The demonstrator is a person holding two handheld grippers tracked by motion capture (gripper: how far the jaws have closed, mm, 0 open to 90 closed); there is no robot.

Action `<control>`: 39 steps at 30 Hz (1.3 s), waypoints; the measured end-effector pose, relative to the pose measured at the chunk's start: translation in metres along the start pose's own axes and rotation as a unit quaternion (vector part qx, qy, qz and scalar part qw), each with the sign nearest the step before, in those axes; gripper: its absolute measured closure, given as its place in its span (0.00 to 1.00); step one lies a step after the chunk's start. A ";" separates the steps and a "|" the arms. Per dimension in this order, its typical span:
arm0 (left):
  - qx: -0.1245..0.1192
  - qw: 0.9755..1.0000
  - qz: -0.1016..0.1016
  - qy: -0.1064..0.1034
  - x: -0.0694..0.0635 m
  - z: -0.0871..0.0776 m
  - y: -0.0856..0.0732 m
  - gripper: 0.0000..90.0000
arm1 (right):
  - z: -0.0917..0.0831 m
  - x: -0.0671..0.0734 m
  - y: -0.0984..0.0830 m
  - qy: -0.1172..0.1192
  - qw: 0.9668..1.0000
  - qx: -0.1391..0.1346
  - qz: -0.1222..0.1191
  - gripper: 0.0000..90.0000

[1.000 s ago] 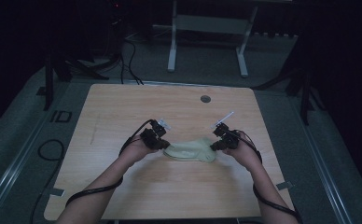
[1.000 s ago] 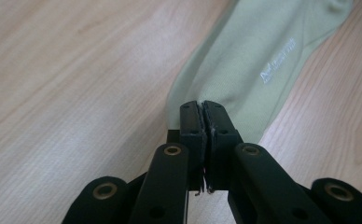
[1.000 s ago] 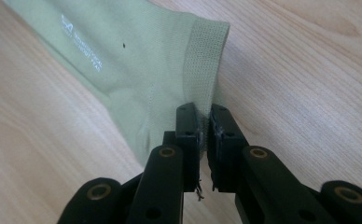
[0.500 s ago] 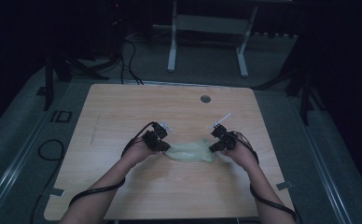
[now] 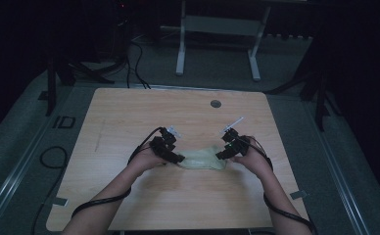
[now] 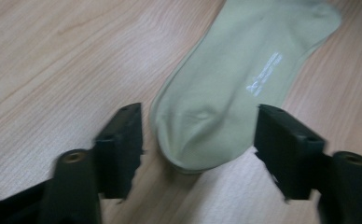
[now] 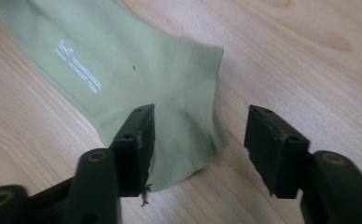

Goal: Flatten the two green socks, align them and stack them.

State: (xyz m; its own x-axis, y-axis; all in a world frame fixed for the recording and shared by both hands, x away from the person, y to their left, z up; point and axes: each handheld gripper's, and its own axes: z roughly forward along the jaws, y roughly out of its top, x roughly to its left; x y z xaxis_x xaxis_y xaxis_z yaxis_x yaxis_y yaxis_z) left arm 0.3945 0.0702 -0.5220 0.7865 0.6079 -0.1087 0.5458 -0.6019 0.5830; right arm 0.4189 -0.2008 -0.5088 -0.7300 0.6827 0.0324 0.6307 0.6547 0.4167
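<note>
A pale green sock lies flat on the wooden table, stretched between my two grippers. My left gripper is at its toe end. In the left gripper view the toe lies between the open jaws of the left gripper, and the pads do not touch it. My right gripper is at the cuff end. The ribbed cuff lies between the open jaws of the right gripper, also untouched. Both pairs of jaws have just been opening.
A round cable hole sits near the table's far edge. Behind the table stands a metal desk frame, with cables on the floor. Another cable loop lies on the floor to the left.
The sock has settled lower and flatter on the table between the grippers. Both hands have stayed almost where they were.
</note>
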 end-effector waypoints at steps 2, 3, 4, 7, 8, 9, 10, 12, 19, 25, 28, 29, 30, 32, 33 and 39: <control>-0.007 1.000 -0.001 0.000 -0.003 -0.002 0.001 0.24 | -0.004 0.002 0.001 -0.001 1.000 -0.014 0.001 0.37; -0.014 1.000 -0.004 0.001 -0.004 -0.003 0.001 0.19 | -0.006 0.002 0.001 0.001 1.000 -0.020 0.006 0.32; -0.016 1.000 -0.002 0.004 -0.005 -0.004 0.001 0.14 | -0.006 0.002 0.001 0.009 1.000 -0.012 0.011 0.23; -0.030 1.000 -0.008 0.005 -0.007 -0.007 0.000 0.08 | -0.008 0.003 0.000 0.024 1.000 -0.015 0.014 0.20; -0.036 0.999 -0.009 0.010 -0.008 -0.008 -0.001 0.08 | -0.008 0.003 0.000 0.025 0.999 -0.017 0.014 0.20; -0.044 0.999 -0.010 0.013 -0.008 -0.009 -0.002 0.08 | -0.009 0.003 -0.001 0.021 0.999 -0.022 0.014 0.20; -0.049 0.999 -0.012 0.018 -0.007 -0.011 -0.003 0.07 | -0.010 0.003 -0.002 0.014 0.999 -0.027 0.012 0.20; -0.061 0.998 -0.017 0.026 -0.007 -0.013 -0.005 0.06 | -0.012 0.002 -0.005 0.009 0.999 -0.037 0.016 0.19; -0.070 0.996 -0.041 0.031 -0.004 -0.015 -0.017 0.03 | -0.014 -0.002 -0.019 -0.007 0.997 -0.068 0.022 0.16; -0.079 0.995 -0.049 0.031 -0.003 -0.017 -0.031 0.03 | -0.016 -0.007 -0.032 -0.011 0.996 -0.081 0.034 0.15; -0.071 0.996 -0.048 0.034 -0.002 -0.017 -0.039 0.03 | -0.017 -0.009 -0.040 -0.014 0.996 -0.083 0.038 0.15; -0.071 0.996 -0.048 0.034 -0.002 -0.017 -0.039 0.03 | -0.017 -0.009 -0.040 -0.014 0.996 -0.083 0.038 0.15; -0.068 0.996 -0.042 0.038 -0.002 -0.017 -0.044 0.03 | -0.017 -0.010 -0.045 -0.016 0.995 -0.085 0.041 0.15; -0.067 0.996 -0.043 0.037 -0.001 -0.018 -0.050 0.03 | -0.018 -0.011 -0.051 -0.022 0.995 -0.087 0.043 0.15; -0.067 0.996 -0.043 0.037 -0.001 -0.018 -0.050 0.03 | -0.019 -0.012 -0.054 -0.023 0.995 -0.090 0.045 0.14; -0.075 0.995 -0.054 0.042 0.001 -0.025 -0.068 0.03 | -0.023 -0.015 -0.068 -0.032 0.993 -0.097 0.056 0.14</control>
State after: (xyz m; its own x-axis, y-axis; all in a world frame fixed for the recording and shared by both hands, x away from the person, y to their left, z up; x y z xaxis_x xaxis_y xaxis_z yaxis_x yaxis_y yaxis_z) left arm 0.3511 0.1249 -0.5414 0.6949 0.7103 -0.1127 0.5719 -0.4508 0.6853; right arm 0.3810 -0.2633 -0.5170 -0.6364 0.7707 0.0322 0.6392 0.5035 0.5813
